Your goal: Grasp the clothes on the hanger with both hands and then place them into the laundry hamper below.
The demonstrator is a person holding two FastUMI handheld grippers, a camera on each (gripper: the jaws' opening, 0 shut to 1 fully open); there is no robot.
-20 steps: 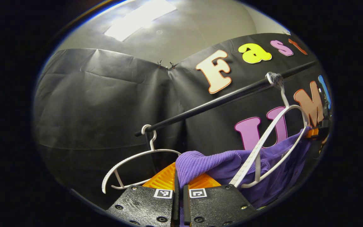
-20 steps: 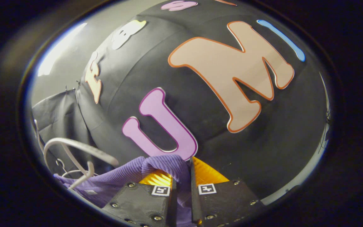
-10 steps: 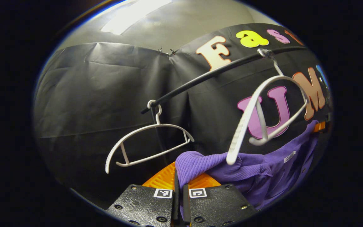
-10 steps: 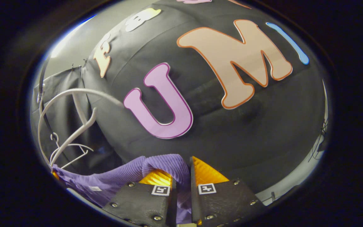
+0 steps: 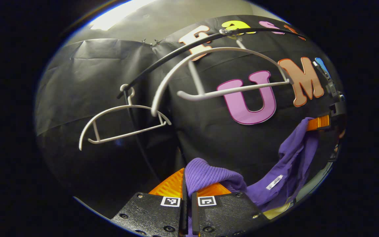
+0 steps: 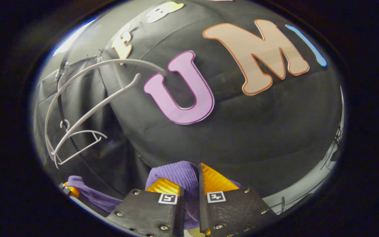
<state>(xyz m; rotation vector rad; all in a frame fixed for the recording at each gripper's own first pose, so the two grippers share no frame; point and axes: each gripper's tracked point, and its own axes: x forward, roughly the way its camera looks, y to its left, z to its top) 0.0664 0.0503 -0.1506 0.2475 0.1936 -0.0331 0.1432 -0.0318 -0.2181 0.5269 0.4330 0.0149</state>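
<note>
- While my left gripper (image 5: 187, 194) is clamped on a fold of the purple garment (image 5: 291, 164), the cloth sags across to my right gripper (image 5: 321, 122), seen at the far right of the left gripper view.
- My right gripper (image 6: 189, 189) is pinched on another ribbed fold of it.
- Garment is off both hangers, below them.
- Near white hanger (image 5: 219, 75) and far white hanger (image 5: 117, 121) hang bare on the black rail (image 5: 163, 64).
- Black cloth wall (image 6: 242, 138) behind; pale ceiling (image 5: 163, 13) with a bright light above.
</note>
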